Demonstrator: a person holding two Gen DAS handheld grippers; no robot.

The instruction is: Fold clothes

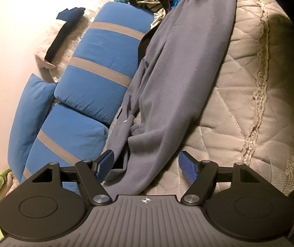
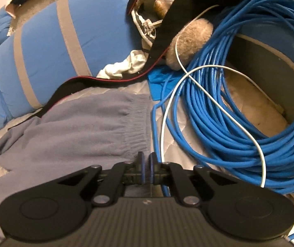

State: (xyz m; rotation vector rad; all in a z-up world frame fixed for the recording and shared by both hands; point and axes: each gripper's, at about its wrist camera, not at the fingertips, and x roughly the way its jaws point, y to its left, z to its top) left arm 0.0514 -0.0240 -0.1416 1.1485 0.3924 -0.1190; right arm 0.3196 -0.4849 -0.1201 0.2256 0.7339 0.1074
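While my left gripper (image 1: 146,167) stands wide apart over the lower end of the grey-blue sweatpants (image 1: 180,65), I see the cloth passing between its fingers untouched. My right gripper (image 2: 146,169) is nearly closed at the waistband (image 2: 135,121) edge; whether it pinches cloth I cannot tell. Beyond, a blue cable coil (image 2: 239,107) lies right of it, striped blue cushions (image 2: 50,47) left.

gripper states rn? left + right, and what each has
Left gripper: open, fingers either side of the grey garment, nothing clamped.
Right gripper: closed at the garment's elastic waistband edge; looks pinched on it, the contact itself is hidden.
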